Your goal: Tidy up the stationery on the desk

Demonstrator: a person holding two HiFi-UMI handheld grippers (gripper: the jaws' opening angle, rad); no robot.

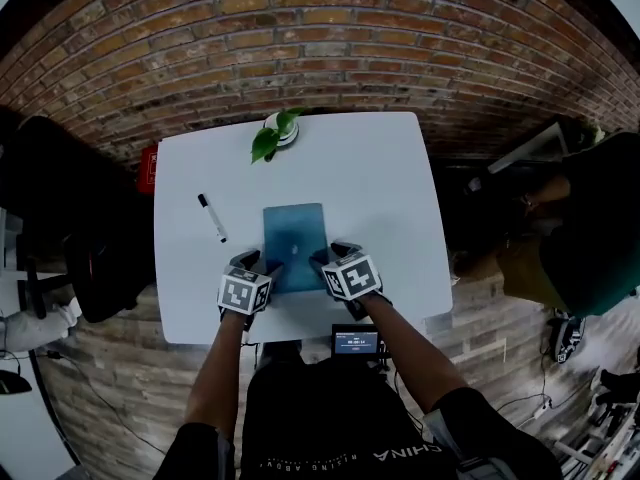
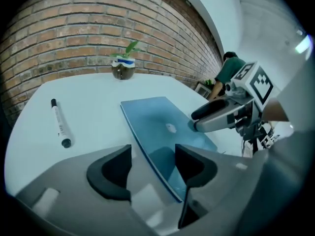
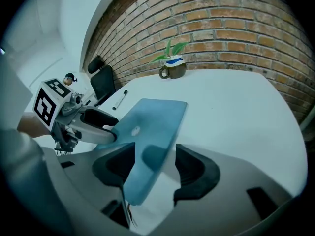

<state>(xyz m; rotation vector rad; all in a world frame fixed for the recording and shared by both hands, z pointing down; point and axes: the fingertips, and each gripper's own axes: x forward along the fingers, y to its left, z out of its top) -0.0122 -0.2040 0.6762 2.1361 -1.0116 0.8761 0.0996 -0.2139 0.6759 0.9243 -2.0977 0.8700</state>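
A flat blue laptop-like slab [image 1: 295, 240] lies closed in the middle of the white desk [image 1: 385, 183]. My left gripper [image 1: 258, 265] is at its near left corner and my right gripper [image 1: 330, 258] at its near right corner. In the left gripper view the slab's [image 2: 162, 124] left edge runs between the wide-apart jaws of that gripper [image 2: 153, 163]. In the right gripper view its [image 3: 150, 124] near end sits between the spread jaws of the right gripper [image 3: 155, 163]. Neither pair of jaws presses on it. A black-capped white marker [image 1: 212, 217] lies on the desk to the left.
A small potted plant [image 1: 275, 131] stands at the desk's far edge. A black chair [image 1: 60, 218] is left of the desk, and a person in green [image 1: 590, 218] sits at the right. A small screen device [image 1: 357, 342] hangs at the near edge. A brick wall rises behind.
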